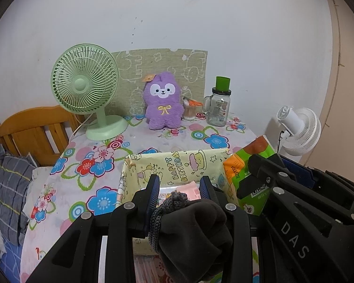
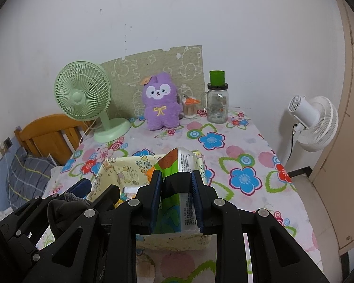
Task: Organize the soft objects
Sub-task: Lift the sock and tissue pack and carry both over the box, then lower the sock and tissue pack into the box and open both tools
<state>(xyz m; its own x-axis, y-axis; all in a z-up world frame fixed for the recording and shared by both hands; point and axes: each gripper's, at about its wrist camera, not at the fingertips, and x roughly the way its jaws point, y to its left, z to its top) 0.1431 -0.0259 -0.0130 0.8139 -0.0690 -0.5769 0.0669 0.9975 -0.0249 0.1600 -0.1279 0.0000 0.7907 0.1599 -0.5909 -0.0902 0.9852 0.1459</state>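
Note:
My left gripper (image 1: 179,192) is shut on a dark grey bundle of cloth (image 1: 195,231) with a knitted cord around it, held over the near edge of the yellow birthday-print box (image 1: 177,162). My right gripper (image 2: 177,184) is shut on a green and orange tissue pack (image 2: 177,165), which stands over the right part of that box (image 2: 120,172). The same pack (image 1: 250,162) shows in the left wrist view beside the box's right wall. A pink item and some printed paper lie inside the box. A purple plush toy (image 1: 162,101) sits upright at the back of the table.
On the flower-print tablecloth (image 2: 247,160) stand a green desk fan (image 1: 87,89), a glass jar with a green lid (image 1: 219,103) and a cup of cotton swabs (image 1: 190,110). A white fan (image 2: 316,122) stands off the right edge. A wooden bedhead (image 1: 33,129) and a checked pillow (image 1: 4,188) lie left.

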